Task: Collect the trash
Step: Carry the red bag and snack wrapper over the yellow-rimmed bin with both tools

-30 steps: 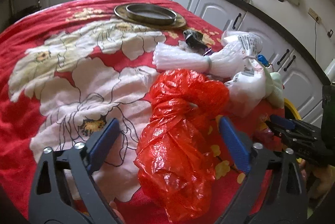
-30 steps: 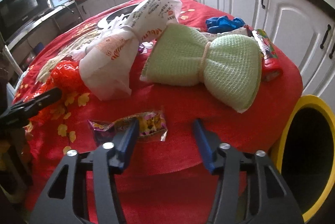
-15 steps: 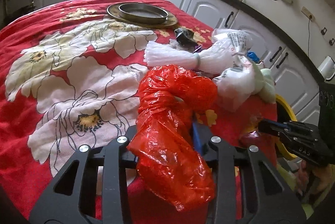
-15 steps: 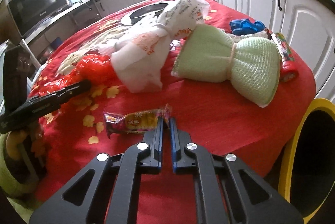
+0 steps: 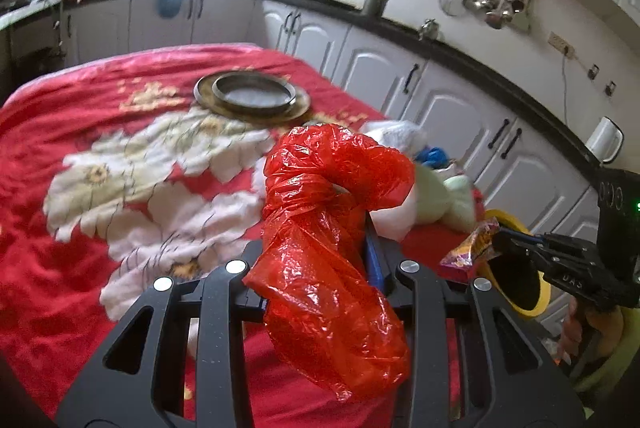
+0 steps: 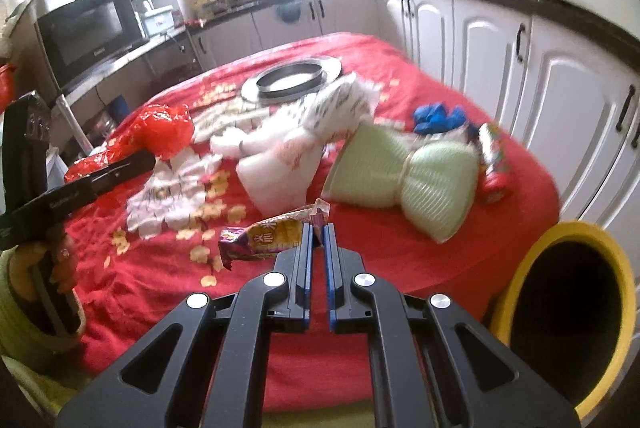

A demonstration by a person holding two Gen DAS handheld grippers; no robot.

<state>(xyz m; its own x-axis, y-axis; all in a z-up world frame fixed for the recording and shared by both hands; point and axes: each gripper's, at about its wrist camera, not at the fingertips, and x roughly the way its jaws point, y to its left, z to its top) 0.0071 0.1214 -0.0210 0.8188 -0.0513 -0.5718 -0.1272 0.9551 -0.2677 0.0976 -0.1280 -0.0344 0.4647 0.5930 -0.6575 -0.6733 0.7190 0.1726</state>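
Both picks are made and lifted: left tongs (image 5: 316, 268) clamped on the red plastic bag (image 5: 332, 228), right tongs (image 6: 316, 240) pinching the snack wrapper (image 6: 264, 238). Nothing visibly binned; white bag (image 6: 288, 148) and green mesh bundle (image 6: 404, 180) remain on the tabletop (image 6: 380, 260) beside the yellow bin (image 6: 576, 228).

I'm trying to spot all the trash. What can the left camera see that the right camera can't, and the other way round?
Only the left camera shows the utensils hanging on the wall and a white mug on the counter.

Only the right camera shows the microwave and a red can beside the green bundle.

Both show the red bag held in the left gripper, the snack wrapper pinched by the right gripper, the yellow bin, the round pan and the blue glove.
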